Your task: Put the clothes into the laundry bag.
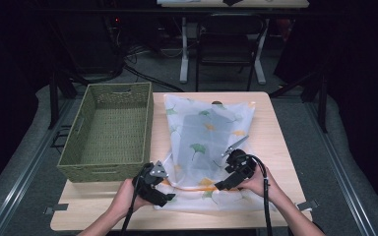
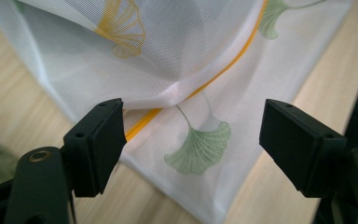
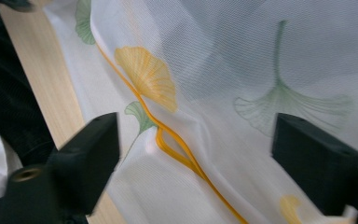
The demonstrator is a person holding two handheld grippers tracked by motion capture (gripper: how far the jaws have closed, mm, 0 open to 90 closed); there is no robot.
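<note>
Jaws of both the left gripper and the right gripper stand spread, holding nothing, over the near end of the white mesh bag. This bag lies flat on the wooden table, just right of the green woven basket. A black chair stands well beyond the bag.

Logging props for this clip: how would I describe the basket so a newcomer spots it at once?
Start at the light wooden table and look to its left edge. There stands the green woven basket, rectangular, open-topped and empty, overhanging that edge. Unlike the flat, white mesh laundry bag with ginkgo-leaf prints beside it, it has upright walls with handle slots.
</note>
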